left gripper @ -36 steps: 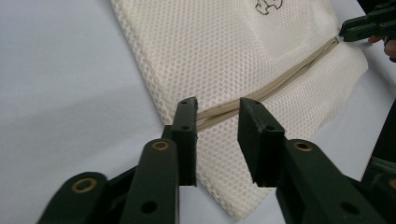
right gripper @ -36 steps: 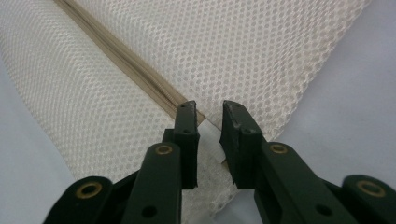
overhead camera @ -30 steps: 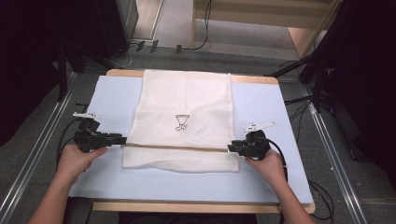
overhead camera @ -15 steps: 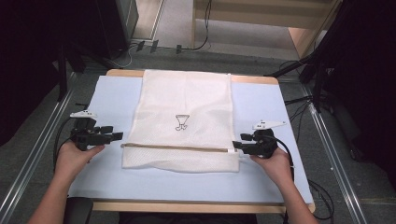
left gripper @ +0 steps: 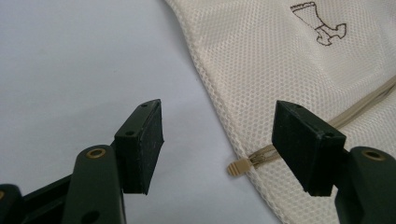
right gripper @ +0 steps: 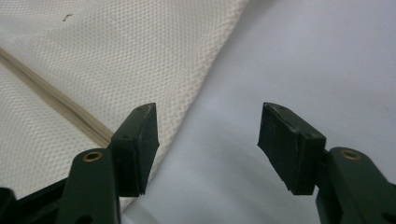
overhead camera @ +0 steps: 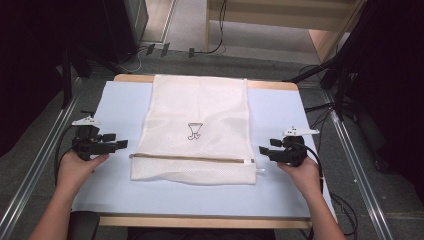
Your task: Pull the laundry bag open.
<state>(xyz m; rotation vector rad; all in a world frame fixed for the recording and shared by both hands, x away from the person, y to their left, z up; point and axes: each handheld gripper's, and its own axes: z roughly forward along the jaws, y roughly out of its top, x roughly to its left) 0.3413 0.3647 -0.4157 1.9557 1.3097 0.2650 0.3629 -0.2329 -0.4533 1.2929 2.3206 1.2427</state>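
A cream mesh laundry bag (overhead camera: 197, 130) lies flat on the pale blue mat (overhead camera: 115, 105), with a small dark logo (overhead camera: 194, 131) at its middle and a tan zipper (overhead camera: 192, 159) running across near its front edge. My left gripper (overhead camera: 121, 144) stands open just left of the bag's left edge, apart from it. In the left gripper view the bag (left gripper: 299, 70) and the zipper's tan end tab (left gripper: 238, 167) lie between the open jaws. My right gripper (overhead camera: 262, 150) is open just right of the bag's right edge. The right gripper view shows the bag's mesh (right gripper: 121, 60) and zipper (right gripper: 56, 102).
The mat covers a wooden table (overhead camera: 200, 221) whose front edge is near the person's forearms. Metal rails (overhead camera: 35, 170) run along both sides of the table. Cables (overhead camera: 165, 50) lie on the grey floor beyond the far edge.
Both grippers have let go of the bag's side edges and drawn outward, left one to the left, right one to the right. The bag now lies flat by itself.
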